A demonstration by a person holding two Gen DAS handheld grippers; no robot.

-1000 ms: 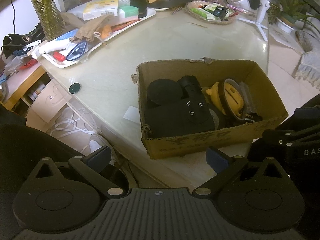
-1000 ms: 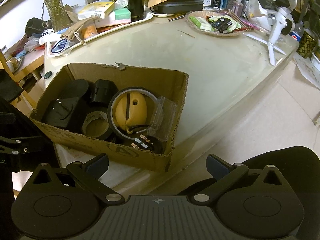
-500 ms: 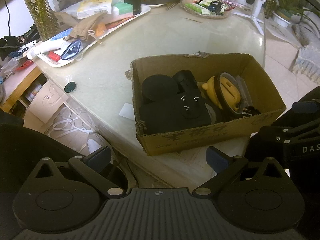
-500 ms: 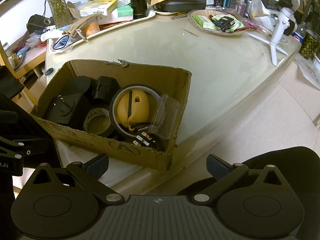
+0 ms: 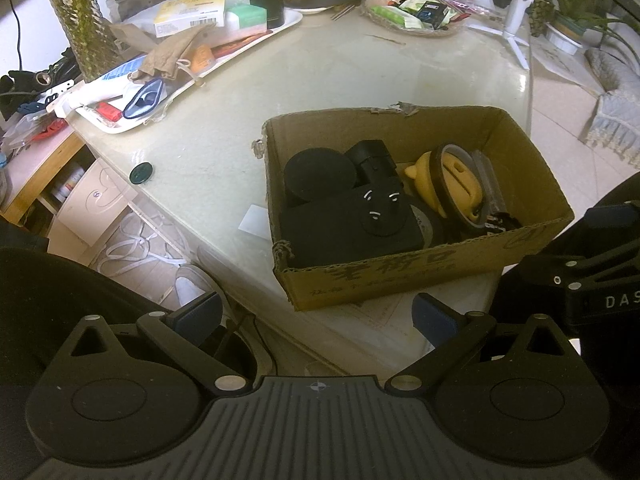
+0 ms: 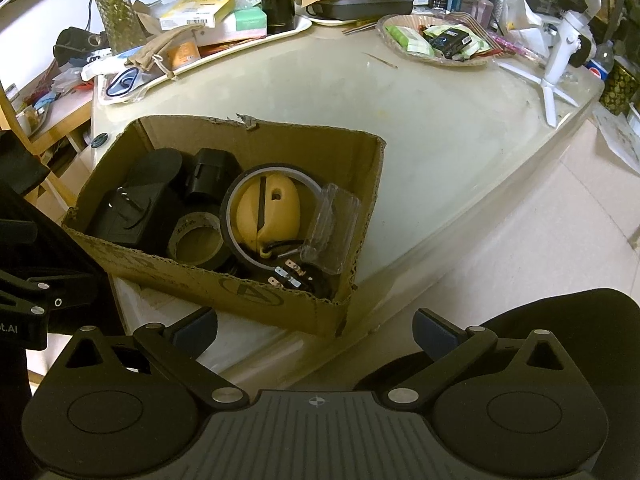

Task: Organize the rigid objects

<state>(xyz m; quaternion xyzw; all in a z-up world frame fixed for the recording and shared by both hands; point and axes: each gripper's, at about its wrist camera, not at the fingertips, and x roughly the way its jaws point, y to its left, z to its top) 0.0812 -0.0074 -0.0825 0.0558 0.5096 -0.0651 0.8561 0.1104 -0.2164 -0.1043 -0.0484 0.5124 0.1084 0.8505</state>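
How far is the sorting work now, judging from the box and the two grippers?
Done: nothing visibly; the cardboard box is full, with the black adapter, yellow object, tape roll and clear case inside. In hand: nothing; left gripper and right gripper are open before the box. Left: all the picking.

We're looking at a lived-in home here, prob. a living/dining rm. A pale stone-look table [image 6: 420,128] is carrying everyday clutter: a white tray [image 5: 240,46] piling up w/ boxes, a cloth pouch & packets, and a woven basket [image 6: 436,42] holding snack sachets. A tall glass vase [image 5: 76,20] is standing at the back left, potted plants [image 5: 568,20] are sitting by a fringed sofa throw [image 5: 616,116], and toiletry bottles [image 6: 480,0] are crowding a shelf. Tiled floor [image 6: 540,240] is showing below, w/ a slipper [image 5: 196,284] lying under the table edge.
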